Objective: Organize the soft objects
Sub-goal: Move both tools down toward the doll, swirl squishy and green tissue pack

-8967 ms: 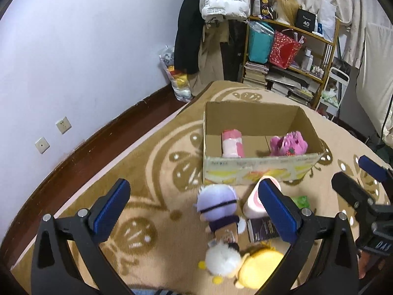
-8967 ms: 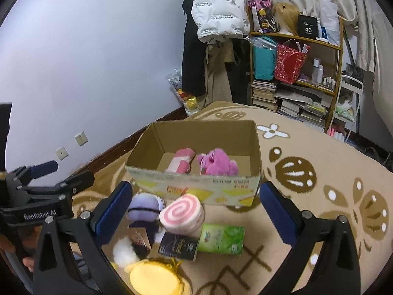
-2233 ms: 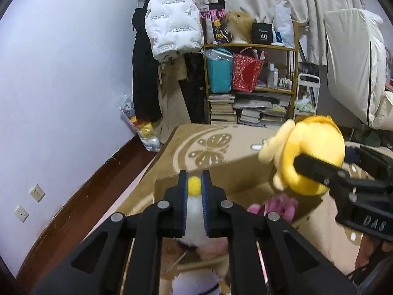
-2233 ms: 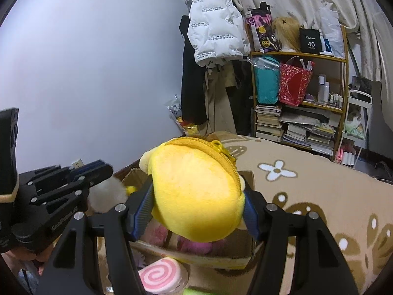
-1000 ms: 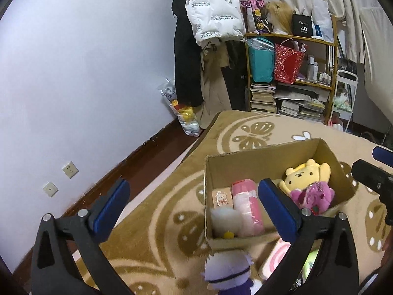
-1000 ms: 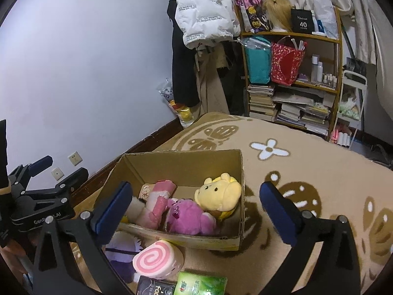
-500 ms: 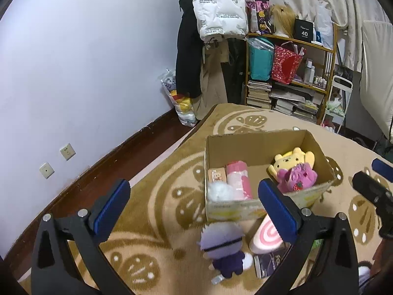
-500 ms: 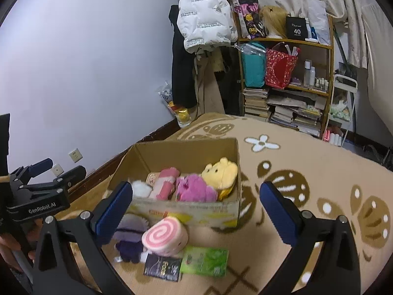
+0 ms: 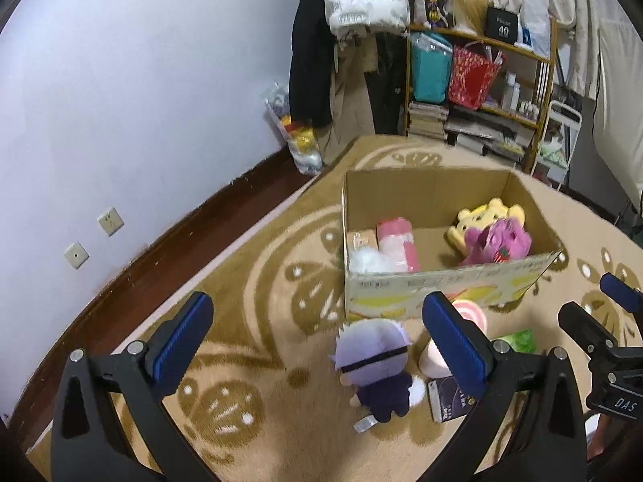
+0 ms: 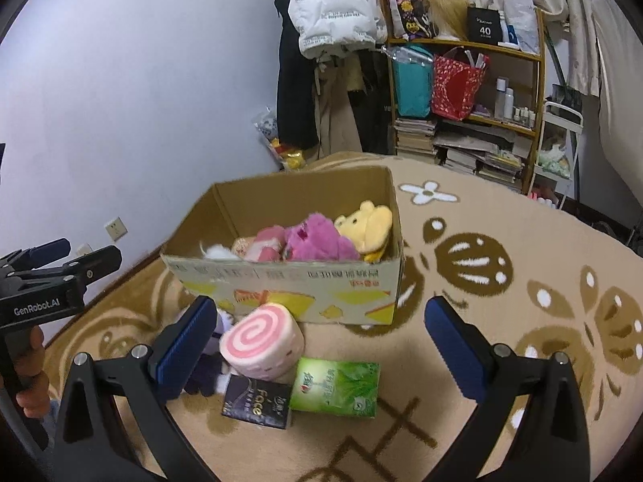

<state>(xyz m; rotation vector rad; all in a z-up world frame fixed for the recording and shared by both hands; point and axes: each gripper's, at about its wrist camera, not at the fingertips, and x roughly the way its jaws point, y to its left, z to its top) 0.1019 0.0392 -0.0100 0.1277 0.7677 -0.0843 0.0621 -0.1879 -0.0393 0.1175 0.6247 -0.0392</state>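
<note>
Cardboard box [image 10: 281,281] lies ahead of both spread, empty grippers, left [image 9: 317,345] and right [image 10: 321,345]; swirl-roll plush [image 10: 261,341] sits between right fingers.

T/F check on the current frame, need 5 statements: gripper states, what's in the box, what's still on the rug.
1. Both grippers are open and empty. True: left gripper and right gripper hold nothing.
2. The yellow plush is in the cardboard box. True.
3. The pink swirl roll plush is inside the box. False: it lies on the rug in front of it.
4. The purple-haired doll is in the box. False: it is on the rug, outside the box.
5. The green pack sits on top of the box. False: it lies on the rug.
</note>
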